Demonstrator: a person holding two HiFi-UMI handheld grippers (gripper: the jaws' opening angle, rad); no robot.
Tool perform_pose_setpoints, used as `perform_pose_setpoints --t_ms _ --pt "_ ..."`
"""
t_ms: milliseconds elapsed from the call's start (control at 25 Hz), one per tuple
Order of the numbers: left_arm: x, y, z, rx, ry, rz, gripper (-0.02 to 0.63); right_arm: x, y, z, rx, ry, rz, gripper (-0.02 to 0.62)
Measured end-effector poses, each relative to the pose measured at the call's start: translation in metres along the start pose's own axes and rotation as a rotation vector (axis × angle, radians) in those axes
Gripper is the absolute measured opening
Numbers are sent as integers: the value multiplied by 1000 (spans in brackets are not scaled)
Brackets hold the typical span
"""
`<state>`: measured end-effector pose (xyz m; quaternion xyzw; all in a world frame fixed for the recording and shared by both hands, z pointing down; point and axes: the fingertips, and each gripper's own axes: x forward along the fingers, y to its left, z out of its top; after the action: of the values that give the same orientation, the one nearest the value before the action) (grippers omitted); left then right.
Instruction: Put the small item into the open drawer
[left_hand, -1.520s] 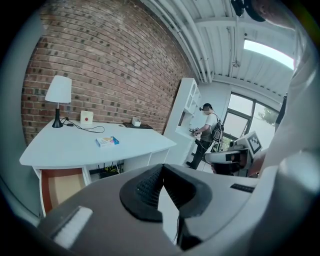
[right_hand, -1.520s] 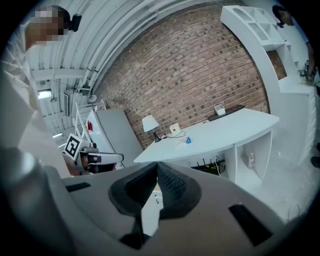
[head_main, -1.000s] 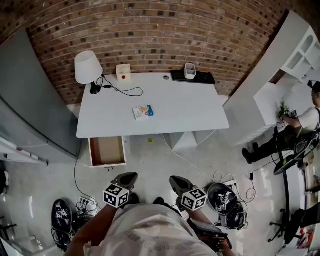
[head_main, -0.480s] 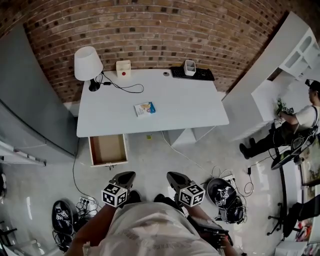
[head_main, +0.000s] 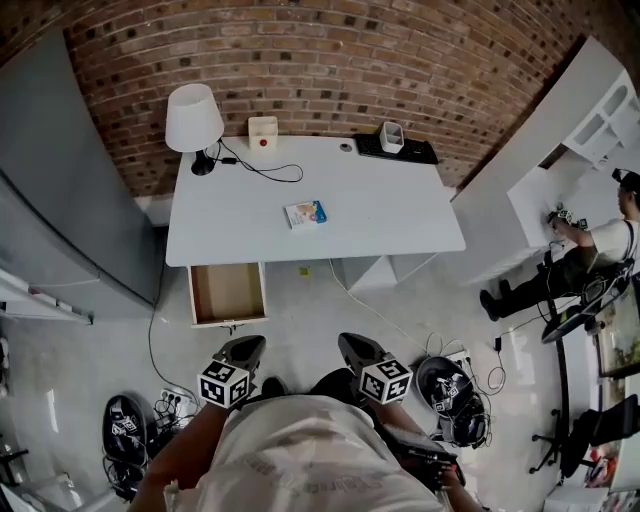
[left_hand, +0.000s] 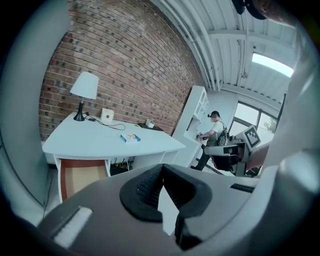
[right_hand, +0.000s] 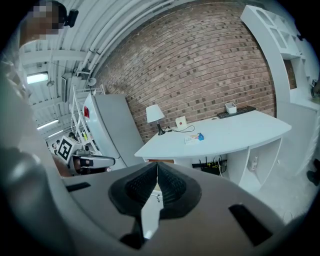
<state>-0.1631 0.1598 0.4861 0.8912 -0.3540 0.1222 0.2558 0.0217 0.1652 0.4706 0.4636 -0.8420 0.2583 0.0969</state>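
The small item, a flat blue and white box (head_main: 306, 214), lies near the middle of the white desk (head_main: 380, 225). It also shows in the left gripper view (left_hand: 130, 138) and the right gripper view (right_hand: 194, 138). The open drawer (head_main: 228, 293), brown inside and empty, juts out under the desk's left end (left_hand: 80, 176). My left gripper (head_main: 245, 347) and right gripper (head_main: 353, 347) hover over the floor, well short of the desk. Both are shut with nothing between the pads (left_hand: 161, 169) (right_hand: 157, 166).
On the desk stand a white lamp (head_main: 194, 118), a small white box with a red dot (head_main: 263, 132), a keyboard (head_main: 400, 150) and a cup (head_main: 392, 136). A grey cabinet (head_main: 60, 200) flanks the left. White shelving (head_main: 560, 150) and a seated person (head_main: 590, 250) are at the right. Bags and cables (head_main: 450, 400) litter the floor.
The desk and drawer have shifted right and a little lower in the head view as I moved along the floor. Both grippers stay shut and empty.
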Motion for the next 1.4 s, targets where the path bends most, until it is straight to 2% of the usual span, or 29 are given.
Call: perform_pose_setpoints --t_ms 320,640,920,1400 --pt "-4 13 -4 -33 -1 16 6 21 12 7 -18 11 32 6" --pt "14 30 -1 -42 32 52 6 48 -13 10 20 13 54 6" --pt "54 40 34 -29 40 79 6 72 -50 35 33 6 94 6" --pt "156 39 85 16 89 55 6 102 -135 70 79 3 115 6"
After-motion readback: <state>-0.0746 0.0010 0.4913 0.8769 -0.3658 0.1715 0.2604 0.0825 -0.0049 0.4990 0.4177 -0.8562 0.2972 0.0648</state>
